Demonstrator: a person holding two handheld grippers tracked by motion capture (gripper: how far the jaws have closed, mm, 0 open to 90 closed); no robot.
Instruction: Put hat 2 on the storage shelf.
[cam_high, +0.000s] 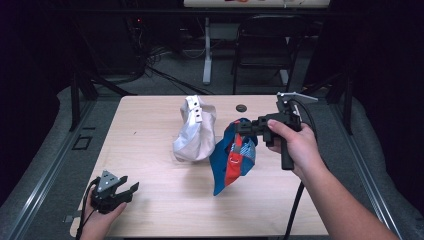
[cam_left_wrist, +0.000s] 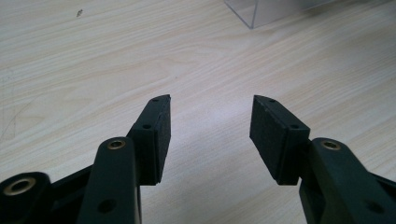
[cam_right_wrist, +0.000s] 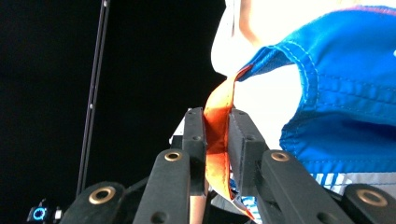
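Two hand-held grippers are in play over the pale wooden tabletop (cam_high: 150, 125). The right hand-held gripper (cam_high: 240, 127), gripped by the person's right hand (cam_high: 295, 145), is up in the air above the right half of the tabletop, pointing toward the left edge, its jaws pinched tight on an orange strip of fabric (cam_right_wrist: 217, 135). That strip belongs to the blue, orange and white patterned cloth bag (cam_high: 234, 157), which hangs down from the jaws, its lowest corner at or just above the wood; I cannot tell whether it touches. Just beside it, toward the middle of the tabletop, sits a crumpled white fabric bag (cam_high: 195, 132) with a strap bearing dark studs on top; the two look to be touching or nearly so.

Down at the near left corner, the left hand-held gripper (cam_high: 122, 192) rests low in the left hand (cam_high: 97, 222), jaws spread wide apart with nothing between the pads (cam_left_wrist: 161, 135), bare wood showing through the gap.

A small dark disc (cam_high: 242, 107) lies near the far edge.
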